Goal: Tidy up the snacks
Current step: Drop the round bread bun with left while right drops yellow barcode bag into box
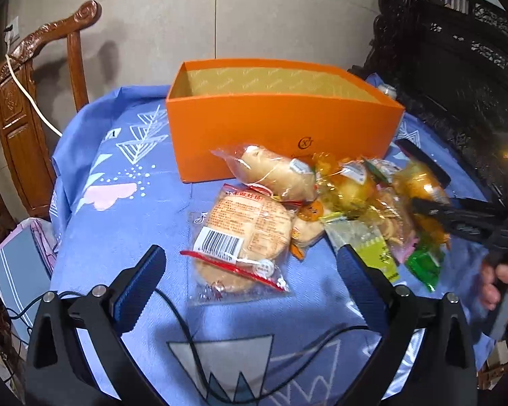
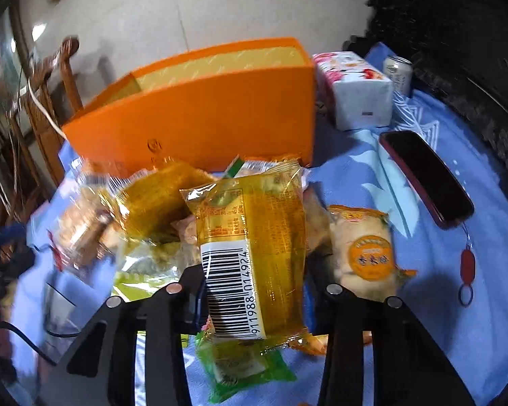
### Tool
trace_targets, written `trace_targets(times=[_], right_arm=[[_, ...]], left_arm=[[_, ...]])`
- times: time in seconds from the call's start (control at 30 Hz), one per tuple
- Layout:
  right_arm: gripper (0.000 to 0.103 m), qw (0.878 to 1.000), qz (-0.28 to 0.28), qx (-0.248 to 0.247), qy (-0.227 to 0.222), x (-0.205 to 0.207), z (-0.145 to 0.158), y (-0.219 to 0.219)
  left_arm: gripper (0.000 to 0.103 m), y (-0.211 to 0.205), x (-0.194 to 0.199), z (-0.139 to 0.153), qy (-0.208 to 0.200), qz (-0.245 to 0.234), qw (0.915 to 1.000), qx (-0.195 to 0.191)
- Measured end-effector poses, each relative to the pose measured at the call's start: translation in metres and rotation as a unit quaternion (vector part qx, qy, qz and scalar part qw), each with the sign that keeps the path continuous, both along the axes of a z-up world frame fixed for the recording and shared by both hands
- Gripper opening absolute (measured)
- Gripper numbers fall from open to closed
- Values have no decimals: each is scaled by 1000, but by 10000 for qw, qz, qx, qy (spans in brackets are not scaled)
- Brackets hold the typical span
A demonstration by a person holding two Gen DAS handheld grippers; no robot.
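Right tongs (image 2: 254, 291) closed on yellow packet (image 2: 254, 237); left tongs (image 1: 250, 277) wide. Packet should be lifted clear into orange box (image 2: 199, 111).

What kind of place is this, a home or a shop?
Most likely a home. A carved wooden chair stands beside a table under a patterned blue cloth, and a phone and a drink can lie near the snacks.

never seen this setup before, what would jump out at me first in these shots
The big orange box, open-topped, stands at the back of the blue patterned cloth. Right in front of it lies a jumbled heap of wrapped snacks, with a round cake packet nearest the open left gripper. A yellow barcoded packet sits between the right gripper's fingers.
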State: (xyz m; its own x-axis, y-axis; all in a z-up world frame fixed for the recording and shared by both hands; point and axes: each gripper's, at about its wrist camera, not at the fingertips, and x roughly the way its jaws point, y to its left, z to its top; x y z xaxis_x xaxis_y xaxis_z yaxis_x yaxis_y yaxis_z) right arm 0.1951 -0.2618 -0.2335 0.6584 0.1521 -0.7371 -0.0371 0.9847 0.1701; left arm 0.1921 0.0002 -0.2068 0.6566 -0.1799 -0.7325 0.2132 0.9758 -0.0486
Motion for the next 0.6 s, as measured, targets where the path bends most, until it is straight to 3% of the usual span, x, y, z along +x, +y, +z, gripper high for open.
trace_targets(times=[0.17,0.6], right_arm=[[41,9975,-163,666,-142,-18,17,-11],[41,9953,175,883,-348,-31,40,12]], left_arm=[[99,-10,28,-19,112,-74,9996,255],[99,-10,58,-35,293,-87,9990,317]])
